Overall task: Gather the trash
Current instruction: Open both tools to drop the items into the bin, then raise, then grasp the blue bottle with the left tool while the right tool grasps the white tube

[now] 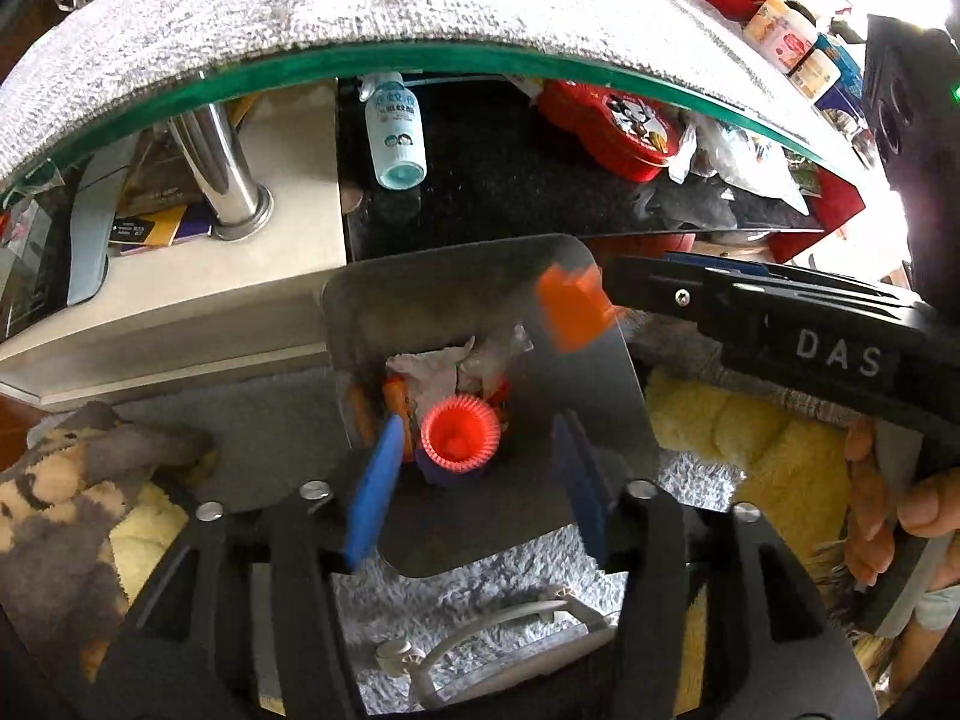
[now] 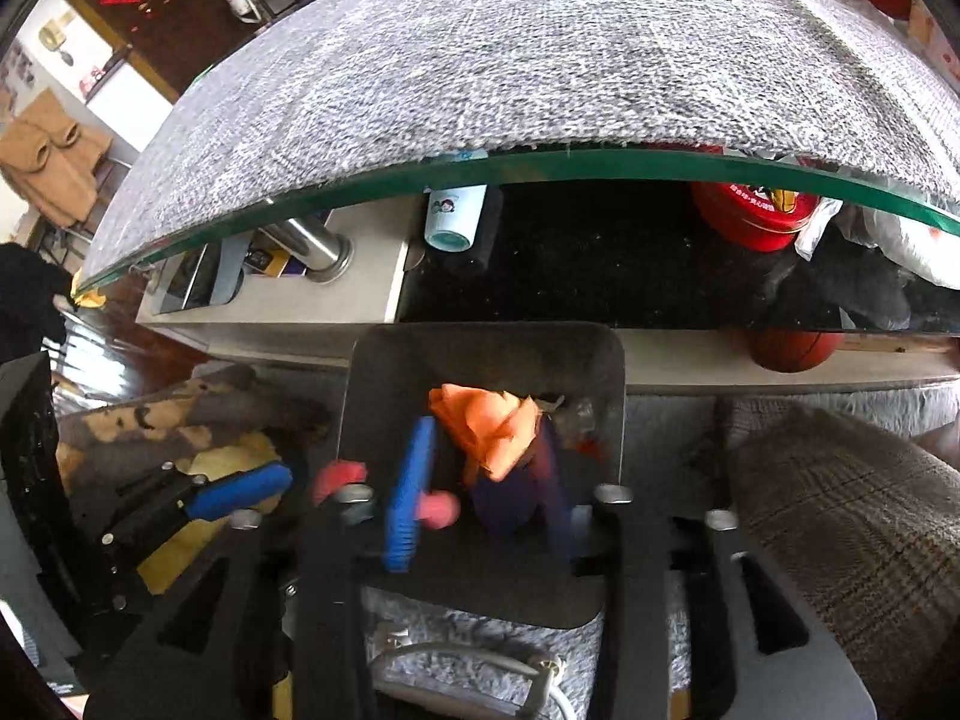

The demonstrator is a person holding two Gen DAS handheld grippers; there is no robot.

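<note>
Counter point(image 1: 336, 18) with grey cloth over a green-edged glass top fills the upper half of both views; lower shelf point(image 1: 510, 192) beneath it holds a pale bottle point(image 1: 393, 138) lying down and a red tin point(image 1: 612, 126); basketball point(image 2: 792, 351) sits under the shelf edge, right view only; grey bin point(image 1: 606, 384) stands on the floor below the counter, open top facing the cameras; inside it, crumpled paper point(image 1: 432, 369) at the back and a red ribbed cup point(image 1: 459, 432) just in front, touching the other trash; left claw point(image 1: 477, 480) hangs over the bin mouth, blue pads apart at medium width, nothing pinched, the cup lies below the gap and clear of both pads; right claw point(image 2: 480, 498) also over the bin, pads parted, blurred; orange paper point(image 2: 489, 435) sits between and just above its pads, blur hides whether it touches them, no grip seen; same orange paper shows in the left view at the right claw's tip, over the bin's far right rim; white cable point(image 1: 480, 624) on the grey rug point(image 1: 456, 582) below the bin.
</note>
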